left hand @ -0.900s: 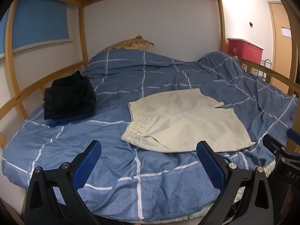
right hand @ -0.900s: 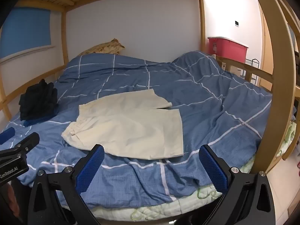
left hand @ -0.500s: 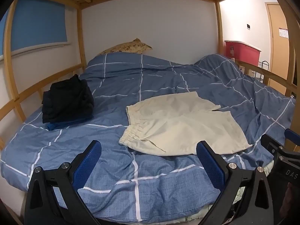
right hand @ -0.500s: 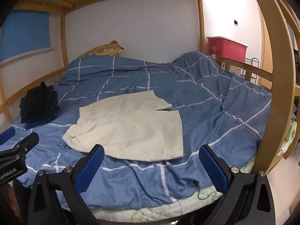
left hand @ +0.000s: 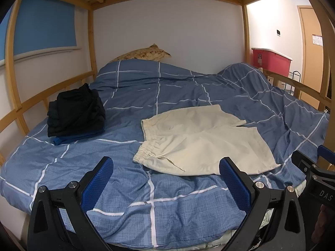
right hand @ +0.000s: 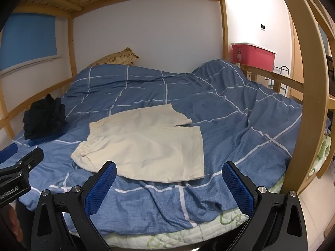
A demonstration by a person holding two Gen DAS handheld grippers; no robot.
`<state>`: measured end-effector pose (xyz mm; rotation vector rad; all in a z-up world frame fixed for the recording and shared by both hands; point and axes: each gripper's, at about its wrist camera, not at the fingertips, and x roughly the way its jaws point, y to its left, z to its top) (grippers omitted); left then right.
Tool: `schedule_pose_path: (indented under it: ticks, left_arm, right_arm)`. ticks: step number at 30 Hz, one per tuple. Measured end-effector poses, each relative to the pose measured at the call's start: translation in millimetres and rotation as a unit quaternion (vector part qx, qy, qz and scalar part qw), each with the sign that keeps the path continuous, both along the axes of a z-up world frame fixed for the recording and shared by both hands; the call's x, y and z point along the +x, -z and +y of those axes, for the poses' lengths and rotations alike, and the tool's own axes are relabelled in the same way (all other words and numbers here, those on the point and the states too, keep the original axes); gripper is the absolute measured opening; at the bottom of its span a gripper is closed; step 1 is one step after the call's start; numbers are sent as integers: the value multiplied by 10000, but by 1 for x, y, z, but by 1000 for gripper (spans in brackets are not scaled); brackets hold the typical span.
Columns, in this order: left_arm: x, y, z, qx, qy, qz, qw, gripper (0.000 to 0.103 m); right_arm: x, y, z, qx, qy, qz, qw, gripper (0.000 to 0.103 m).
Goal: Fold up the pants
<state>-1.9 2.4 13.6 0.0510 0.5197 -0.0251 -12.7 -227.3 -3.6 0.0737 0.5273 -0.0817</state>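
On the body of your left gripper (right hand: 17, 179), seen at the edge of the right wrist view, you can read "GenRobot.AI" in white. The body of your right gripper (left hand: 314, 190), at the edge of the left wrist view, shows the letters "DAS", and the rest is cut off.

One red storage bin (right hand: 252, 56) with a white lid stands beyond the bed rail on the right; it carries a small label too tiny to read, and its contents are hidden. A small paper with print hangs on the door (left hand: 314, 58), also unreadable.

You have one pair of cream shorts (right hand: 144, 141) lying flat on the blue checked duvet (right hand: 219, 108), elastic waistband toward the left, two legs toward the right, the nearer leg overlapping the farther. One stack of folded dark clothes (left hand: 76, 113) sits well apart on the left, near the wooden rail, with a blue garment at the bottom. One patterned pillow (left hand: 144, 53) lies at the far wall.

Both of your tools hang spread wide with nothing between the blue pads: the left gripper (left hand: 166, 183) is above the duvet's near edge just short of the waistband, and the right gripper (right hand: 168, 185) is just short of the nearer leg's hem.
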Motion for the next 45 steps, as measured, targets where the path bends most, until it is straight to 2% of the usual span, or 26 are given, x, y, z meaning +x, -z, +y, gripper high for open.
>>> schedule_pose_path:
  ticks: [23,45]
  left_arm:
    - [1,-4,2,65,-40,-98,9999,103]
    - [2,4,7,65,-155,-81,9998,103]
  right_arm:
    - [0,-1,2,-28,-26,-22,10000,102]
    - [5,1,2,-67,-16,40,10000,102]
